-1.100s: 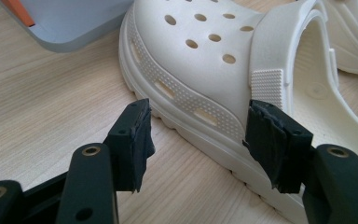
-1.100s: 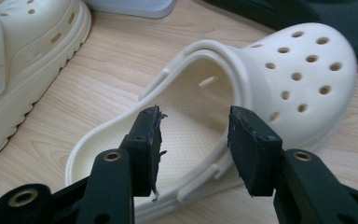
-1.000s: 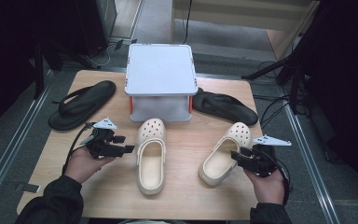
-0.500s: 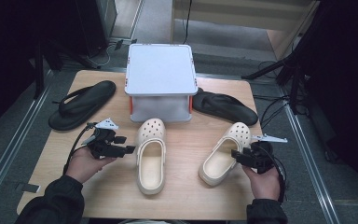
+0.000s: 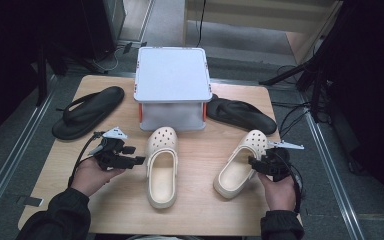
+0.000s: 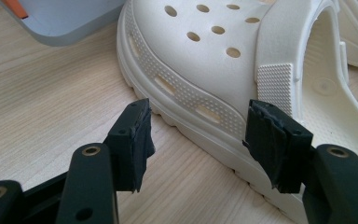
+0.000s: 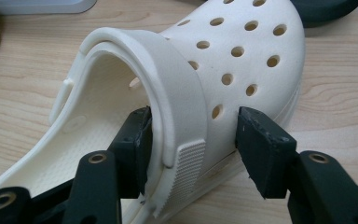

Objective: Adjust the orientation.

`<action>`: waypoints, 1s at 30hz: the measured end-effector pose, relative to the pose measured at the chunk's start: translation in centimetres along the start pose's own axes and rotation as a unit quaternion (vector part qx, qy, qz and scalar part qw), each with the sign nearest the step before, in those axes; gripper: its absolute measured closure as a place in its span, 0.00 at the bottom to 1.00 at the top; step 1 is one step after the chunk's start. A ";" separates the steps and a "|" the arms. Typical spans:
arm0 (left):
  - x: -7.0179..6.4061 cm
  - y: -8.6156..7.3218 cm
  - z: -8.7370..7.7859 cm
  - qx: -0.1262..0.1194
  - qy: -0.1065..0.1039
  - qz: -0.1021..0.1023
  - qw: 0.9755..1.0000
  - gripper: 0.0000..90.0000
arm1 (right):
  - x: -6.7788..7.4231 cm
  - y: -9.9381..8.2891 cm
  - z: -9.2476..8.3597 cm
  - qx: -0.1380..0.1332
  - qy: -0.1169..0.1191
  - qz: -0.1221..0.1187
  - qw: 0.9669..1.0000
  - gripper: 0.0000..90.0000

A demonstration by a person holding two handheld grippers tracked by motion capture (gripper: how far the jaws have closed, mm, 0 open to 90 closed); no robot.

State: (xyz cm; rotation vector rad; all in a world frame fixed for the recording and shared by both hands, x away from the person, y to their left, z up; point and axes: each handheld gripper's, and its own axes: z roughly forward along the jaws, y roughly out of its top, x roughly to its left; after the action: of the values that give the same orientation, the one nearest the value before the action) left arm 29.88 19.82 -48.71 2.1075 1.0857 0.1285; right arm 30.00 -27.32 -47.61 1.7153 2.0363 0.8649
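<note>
While both cream clogs lie on the wooden table [image 5: 115, 210], my right gripper [image 5: 258, 163] straddles the wall and strap of the right clog [image 5: 240, 162], which sits at about 4 o'clock from the grey box [image 5: 171, 85]. Its jaws have just been opening and now stand spread; the left pad is right against the strap's inner face, the right pad just clear of the perforated upper. My left gripper [image 5: 139, 160] is released, jaws wide, poised just beside the left clog [image 5: 161, 165] at its 9 o'clock. Two black sandals [image 5: 86, 111] flank the box at 8 and 4 o'clock.
</note>
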 end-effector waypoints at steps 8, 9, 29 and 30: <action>0.0 0.0 0.0 0.000 0.000 0.001 1.000 0.46 | -0.1 0.1 -0.1 0.002 0.000 0.003 1.000 0.58; 0.0 0.0 0.0 0.000 0.000 0.000 1.000 0.46 | -0.1 0.1 -0.1 0.001 0.000 0.004 1.000 0.61; 0.1 0.0 0.0 -0.002 0.003 0.002 1.000 0.46 | -0.7 0.5 -1.2 -0.017 -0.023 -0.031 0.999 0.84; 0.1 0.0 0.0 -0.001 0.003 0.002 1.000 0.46 | -0.7 0.5 -1.2 -0.017 -0.023 -0.031 0.999 0.84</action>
State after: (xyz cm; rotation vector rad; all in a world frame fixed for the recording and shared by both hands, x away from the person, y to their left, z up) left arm 29.96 19.87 -48.70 2.1094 1.0838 0.1388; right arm 29.79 -28.25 -46.51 1.6310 2.0213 0.8293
